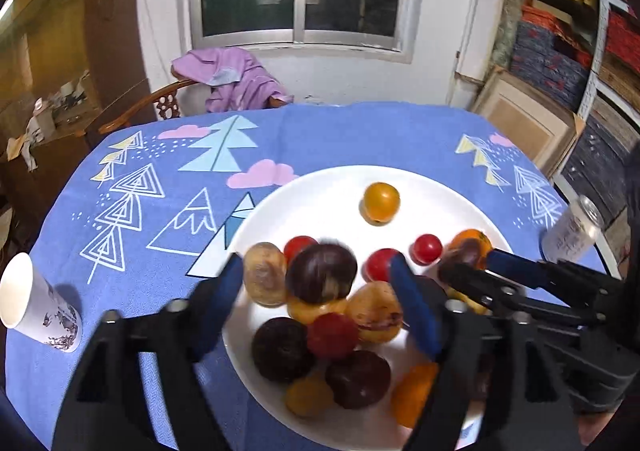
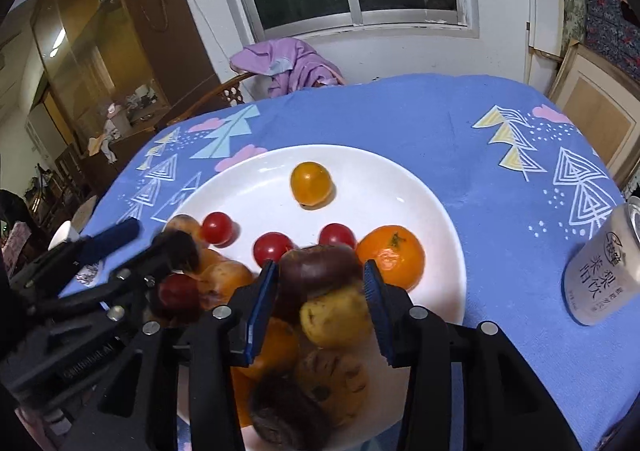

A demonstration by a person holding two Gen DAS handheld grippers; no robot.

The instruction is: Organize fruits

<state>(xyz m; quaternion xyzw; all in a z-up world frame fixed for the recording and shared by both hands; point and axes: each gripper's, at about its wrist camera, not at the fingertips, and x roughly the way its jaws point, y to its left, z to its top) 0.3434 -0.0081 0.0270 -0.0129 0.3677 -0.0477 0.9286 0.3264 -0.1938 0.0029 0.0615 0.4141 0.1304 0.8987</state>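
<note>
Both grippers hang over the white plate [image 1: 320, 187]. The left gripper [image 1: 320, 299] gapes wide around a dark plum [image 1: 322, 271]. The right gripper [image 2: 320, 283] brackets another plum [image 2: 316, 265] (contact unclear); only its camera shows the can's [image 2: 604, 271] label.

Right claw [image 2: 320, 287] astride dark plum [image 2: 320, 267] — heaped fruit, white plate [image 2: 400, 187]

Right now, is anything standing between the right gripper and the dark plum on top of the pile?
Nothing visible. The dark plum already sits between the fingers of the right gripper, resting on a yellow fruit. The mandarin lies close outside one finger. I cannot tell whether the pads touch the plum.
</note>
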